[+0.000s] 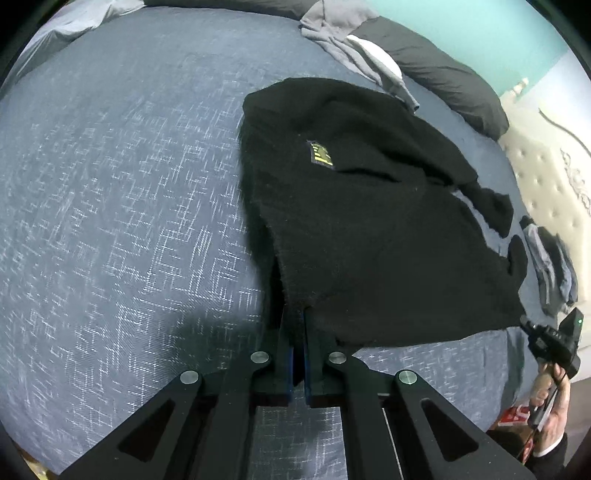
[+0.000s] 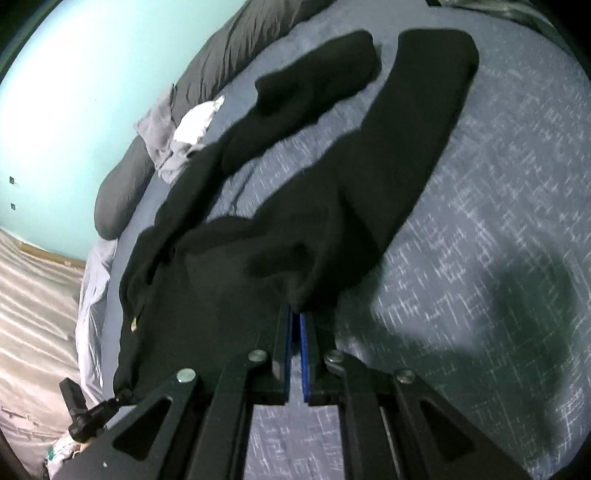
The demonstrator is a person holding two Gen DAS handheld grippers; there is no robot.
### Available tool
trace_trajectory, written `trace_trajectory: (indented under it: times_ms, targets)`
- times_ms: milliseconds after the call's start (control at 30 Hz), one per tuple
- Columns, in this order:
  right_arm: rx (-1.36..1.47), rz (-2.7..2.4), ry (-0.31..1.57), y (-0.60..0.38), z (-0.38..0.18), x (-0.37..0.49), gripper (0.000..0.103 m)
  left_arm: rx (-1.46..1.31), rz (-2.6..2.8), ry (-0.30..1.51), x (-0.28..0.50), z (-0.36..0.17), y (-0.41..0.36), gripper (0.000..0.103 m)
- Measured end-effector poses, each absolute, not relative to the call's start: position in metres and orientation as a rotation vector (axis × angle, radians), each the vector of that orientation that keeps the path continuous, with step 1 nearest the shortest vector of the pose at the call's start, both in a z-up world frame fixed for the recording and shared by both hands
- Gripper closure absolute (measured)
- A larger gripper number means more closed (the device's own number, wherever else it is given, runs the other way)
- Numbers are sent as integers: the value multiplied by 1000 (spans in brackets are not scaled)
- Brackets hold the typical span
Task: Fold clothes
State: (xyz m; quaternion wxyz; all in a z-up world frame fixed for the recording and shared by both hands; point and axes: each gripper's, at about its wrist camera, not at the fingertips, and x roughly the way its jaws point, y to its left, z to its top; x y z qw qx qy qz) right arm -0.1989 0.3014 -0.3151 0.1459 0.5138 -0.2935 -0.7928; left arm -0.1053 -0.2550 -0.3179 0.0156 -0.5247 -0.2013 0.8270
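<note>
Both the left gripper (image 1: 297,325) and the right gripper (image 2: 297,317) pinched the black garment (image 1: 354,221); its thin edge could slip free, and the sleeve (image 2: 314,85) at upper centre might bunch.

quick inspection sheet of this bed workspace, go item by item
surface: blue-grey patterned bedspread, mostly bare on the side away from the garment.
job's things: black garment partly lifted off the bed by its near edge, yellow label showing; its sleeves trail across the bed.
clutter: grey clothing and a white item near the dark pillows; small pile of grey-blue clothes at the bed edge.
grippers: left gripper shut on the garment's edge; right gripper shut on a bunched corner.
cables: nothing seen.
surroundings: teal wall, tufted cream headboard, pale floor.
</note>
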Motion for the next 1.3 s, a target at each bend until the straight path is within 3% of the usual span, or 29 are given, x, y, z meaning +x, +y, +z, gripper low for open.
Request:
trace_trajectory:
  times_ms: [200,300,433,533,733,933,1067,1233,1300]
  targets:
    - [1462,-2293,-716,304,-283,-203,95,-1565,2616,-594,-98,-289,-259,95]
    - [1428,-2322,-668,319,-264,-213,78,-1529,2652,-576,-98,-274,-263,94]
    - [1383,-2397,-636,349,-247,-242,72,-1494,2681,-565,-110,-262,-267,94]
    - [1384,-2419,-661,370,-243,-278,60,-1468,2701,-543,-129,-258,-257,93]
    - [1425,-2433,-645,387,-247,-357,54,-1383,2720,-475,-178,-254,-217,91]
    - [1457,-2443,-617,389,-265,-420,52,-1286,2719,-452,-224,-258,-170,78]
    - [1477,-2479,-592,389,-277,-456,48,-1269,2703,-472,-247,-269,-142,54]
    - [1512,-2515,-570,388,-289,-489,46,-1259,2670,-504,-266,-286,-116,43]
    - [1523,-2533,-550,388,-291,-500,46,-1253,2669,-509,-269,-291,-111,28]
